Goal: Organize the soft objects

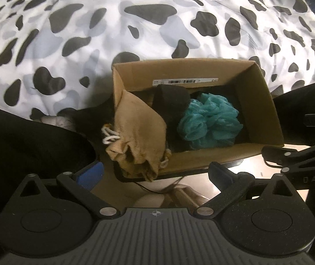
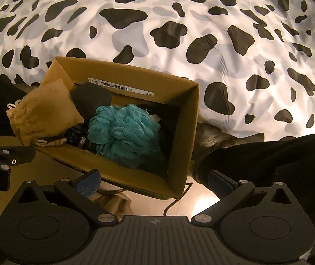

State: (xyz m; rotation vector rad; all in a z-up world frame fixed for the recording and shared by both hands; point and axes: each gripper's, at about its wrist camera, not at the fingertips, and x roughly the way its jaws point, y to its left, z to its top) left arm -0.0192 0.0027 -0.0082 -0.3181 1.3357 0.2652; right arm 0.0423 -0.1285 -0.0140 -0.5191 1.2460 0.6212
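Left gripper (image 1: 155,173): hovering just short of the near wall of the cardboard box (image 1: 254,101), pointing steeply down, jaws standing wide apart, gripping nothing. Tan drawstring pouch (image 1: 135,132): draping over the box's near-left corner, upper part lying inside, gathered mouth and white cord hanging outside over the rim. Pouch mouth sitting just ahead of the gap between the blue pads (image 1: 90,172), nearer the left one, not touching either.

Teal mesh pouf (image 1: 210,121): resting inside the box toward the right, touching a black soft item (image 1: 170,99) lying behind it against the far wall. Pouf lying ahead of the left gripper and right of its centre line, well clear of the pads.

Right gripper (image 2: 154,182): also pointing down, jaws spread wide, holding nothing, hanging over the box's near-right corner. From this view, pouf (image 2: 124,130) sitting ahead and slightly left of the gap; pouch (image 2: 45,114) far off to the left, overhanging the box edge.

Box (image 2: 186,119) standing on a glossy floor (image 2: 201,201), butting up to cow-print bedding (image 1: 135,22) at the back. Dark cloth (image 2: 267,161) crowding the outer side in each view. Thin black cable (image 2: 175,201) trailing across the floor under the near wall. Open room: bare floor strip between grippers and box; inside the box, dark free space right of the pouf.
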